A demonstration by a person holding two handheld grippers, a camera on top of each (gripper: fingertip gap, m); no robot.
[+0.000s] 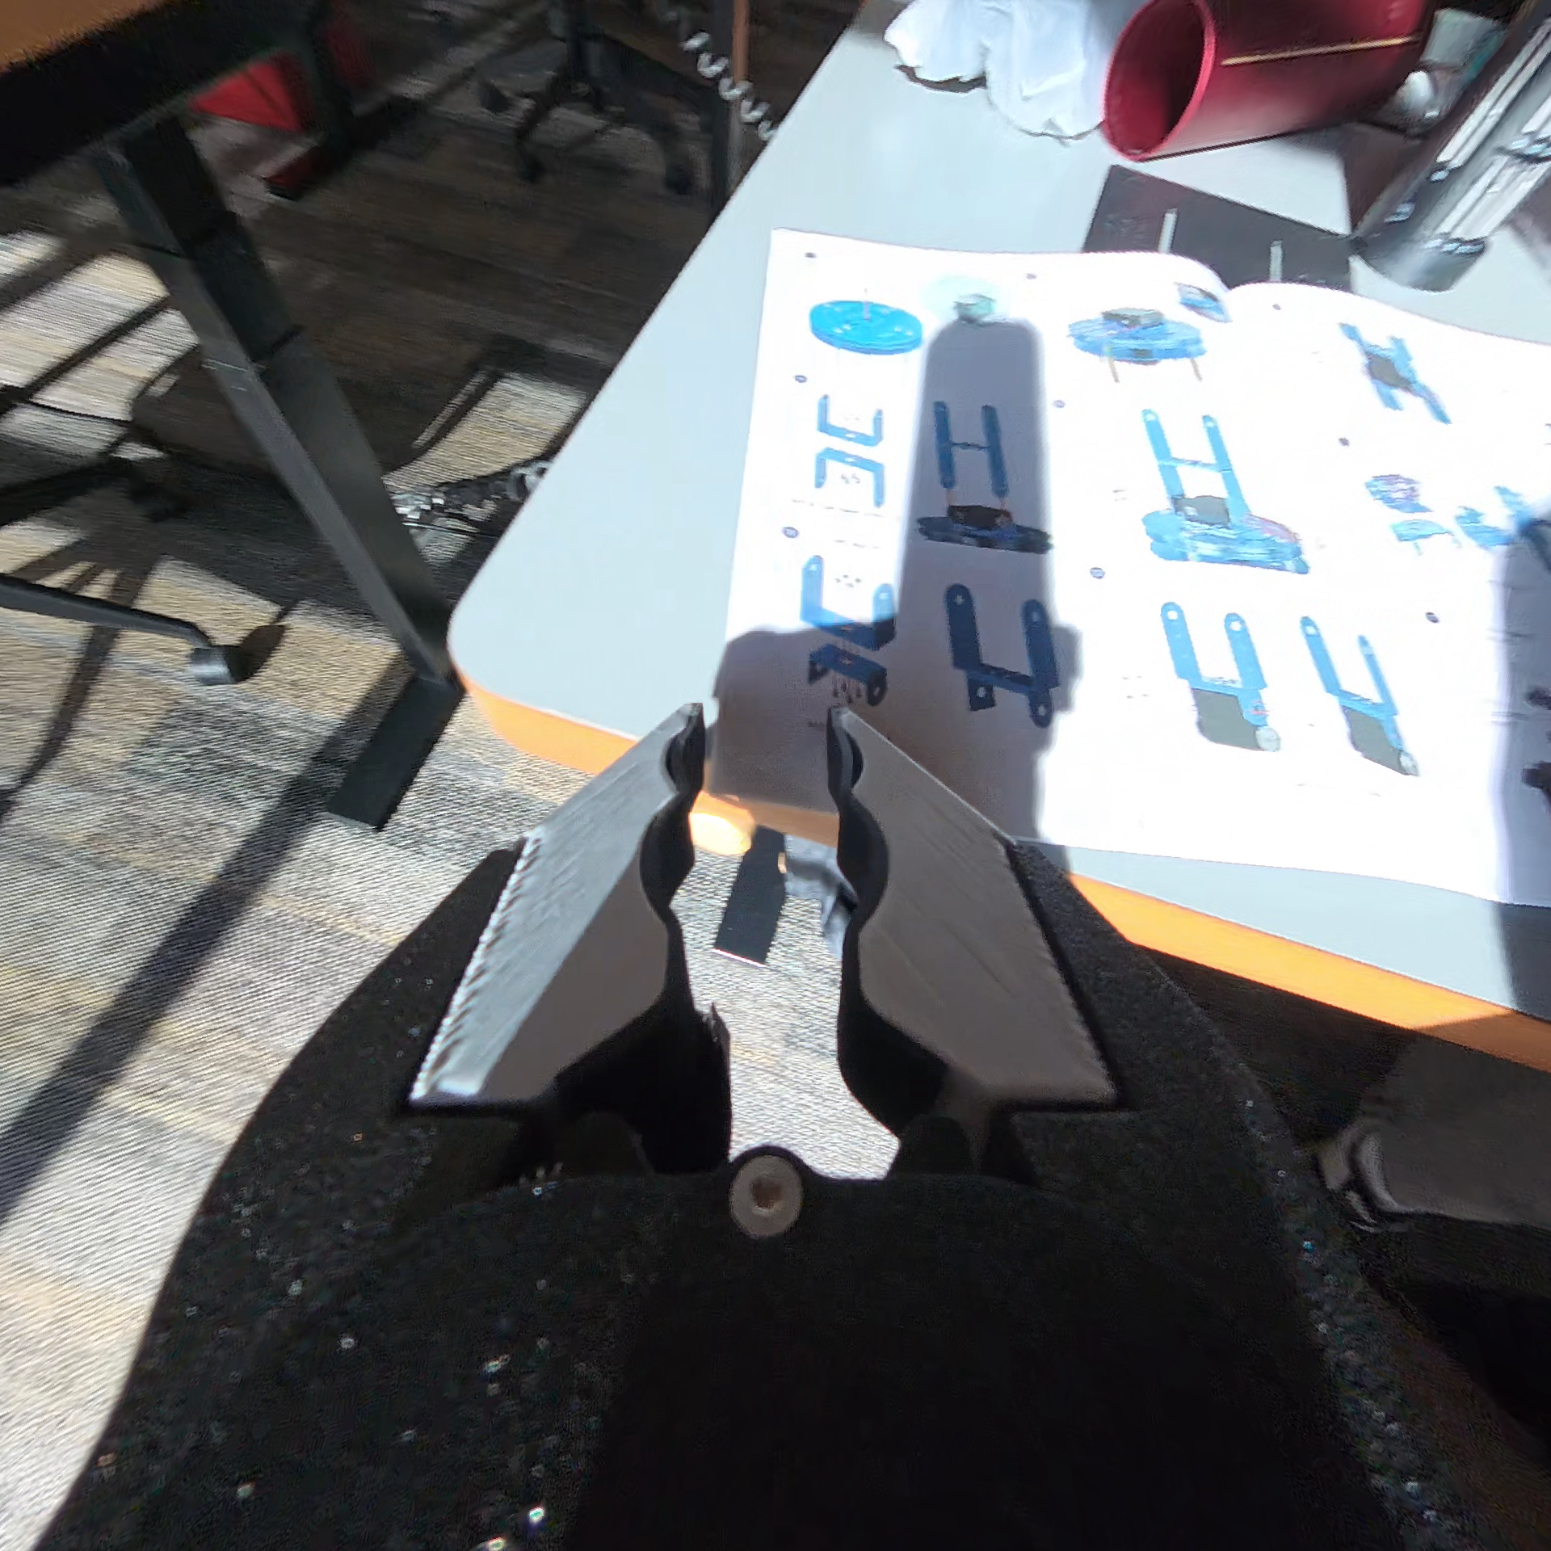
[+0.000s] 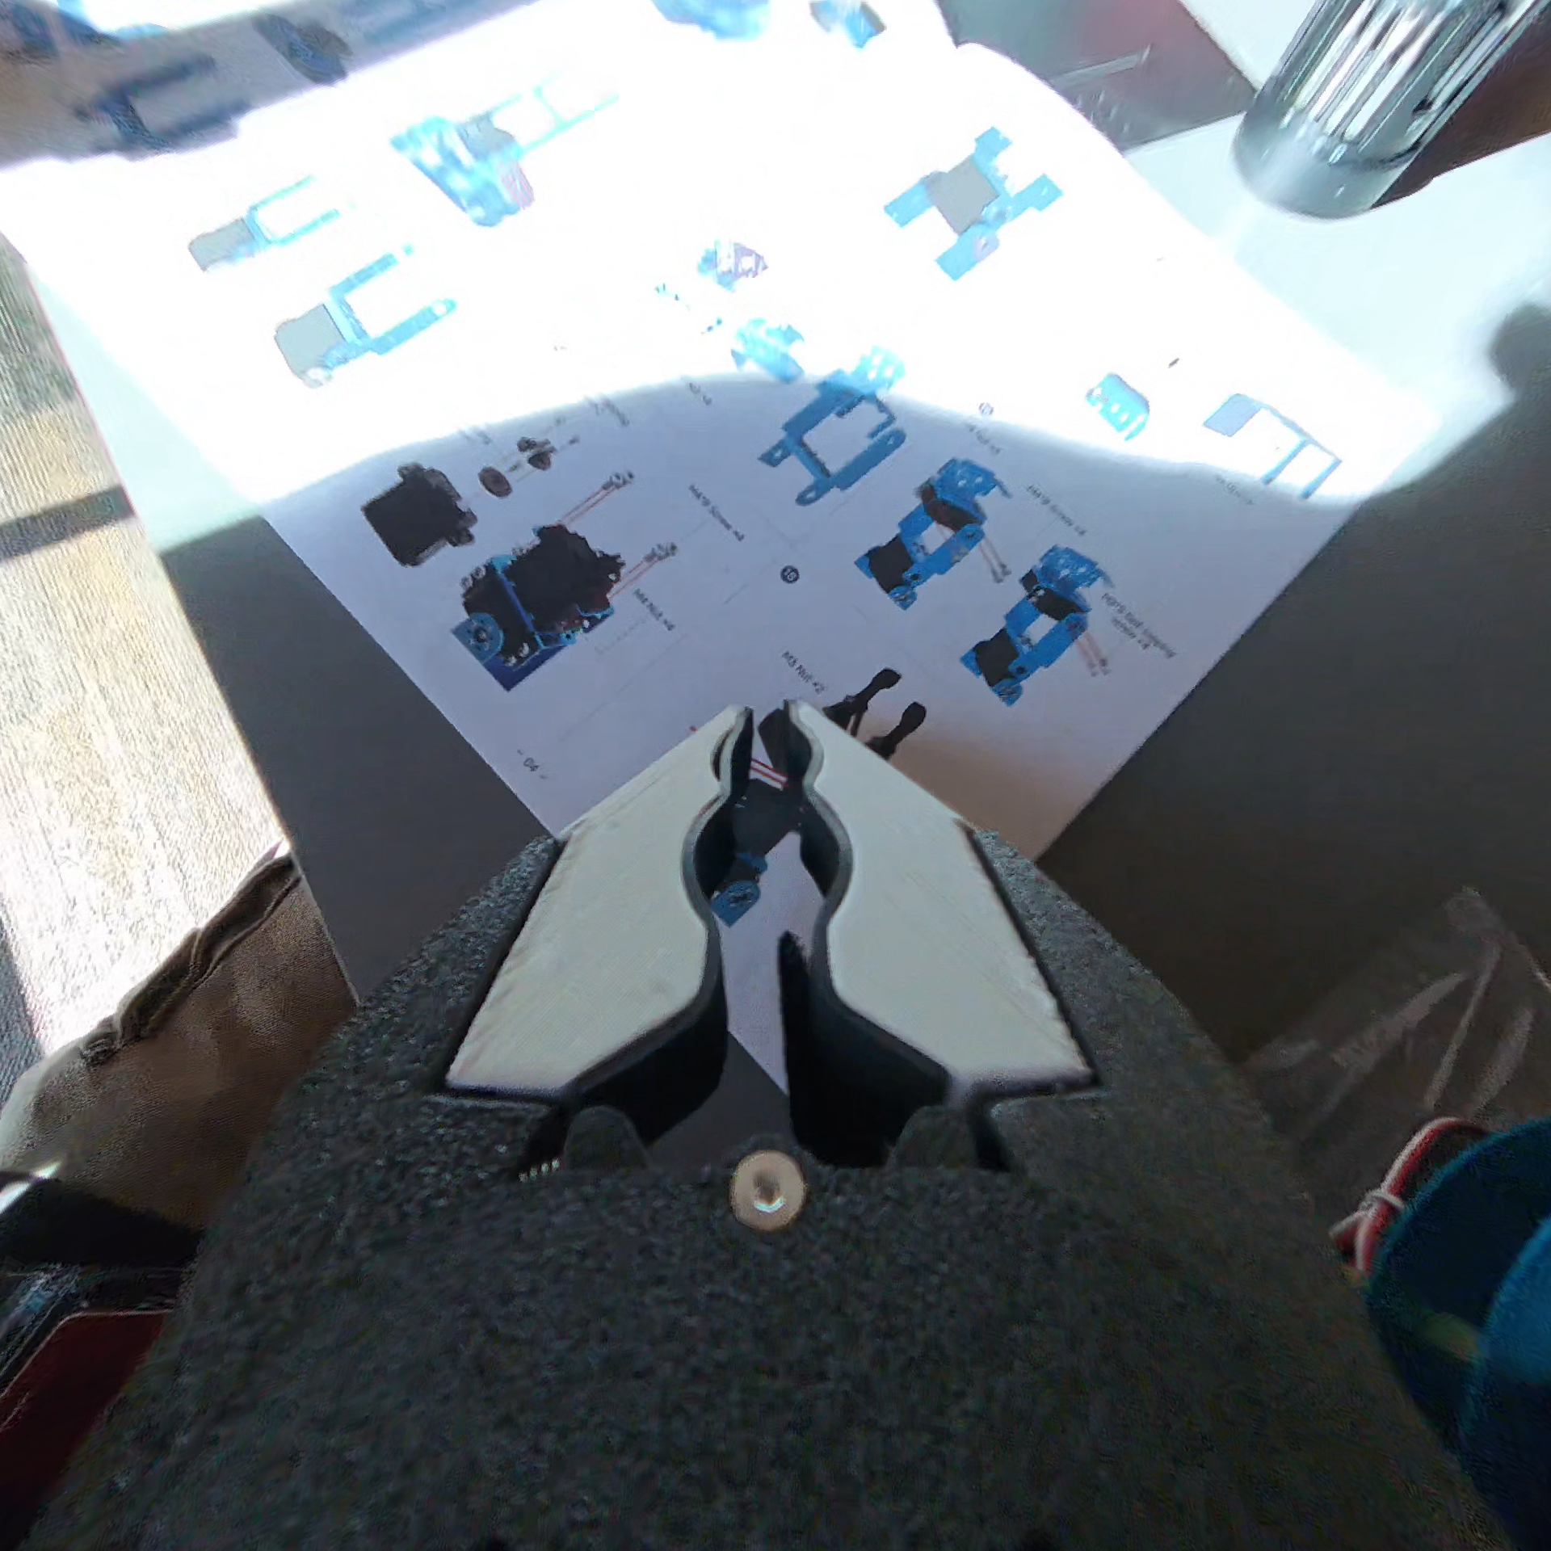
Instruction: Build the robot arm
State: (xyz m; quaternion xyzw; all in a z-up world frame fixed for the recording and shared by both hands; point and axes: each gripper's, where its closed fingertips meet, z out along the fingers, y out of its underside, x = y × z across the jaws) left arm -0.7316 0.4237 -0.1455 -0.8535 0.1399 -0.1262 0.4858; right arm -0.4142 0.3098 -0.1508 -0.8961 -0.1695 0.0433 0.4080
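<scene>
Your left gripper (image 1: 765, 723) hangs past the near corner of the table (image 1: 638, 470), fingers spread with a clear gap and nothing between them. The fingers (image 1: 579, 915) are flat pale wedges lined with wavy black rubber, set in a grainy black body. Their tips sit just off the near left corner of the open booklet (image 1: 1091, 537): glossy white pages, slightly bowed at the spine, printed with blue bracket and disc drawings. Hard sunlight throws the fingers' shadow across the left page.

Your right gripper (image 2: 768, 713) hovers over the near edge of the same booklet (image 2: 638, 420). Its tips are drawn almost together, only a sliver between them. Through the gap you see only printed page drawings; I cannot tell whether anything is pinched there.

Outward from the booklet:
- Table: smooth grey top, rounded corner, orange edge band.
- Far side, left wrist view: a dark red cylinder (image 1: 1208, 75) lying on its side, open mouth toward you; crumpled white material (image 1: 1007, 59) beside it.
- Far right: a blurred metallic cylinder (image 2: 1376, 109).
- Near right, right wrist view: a blue disc-shaped part (image 2: 1477, 1309) with red and white wires, and clear plastic wrap (image 2: 1393, 1032).
- Near left: tan fabric (image 2: 168, 1041).
- Floor: grey woven carpet (image 1: 109, 881), striped by sun and shade.
</scene>
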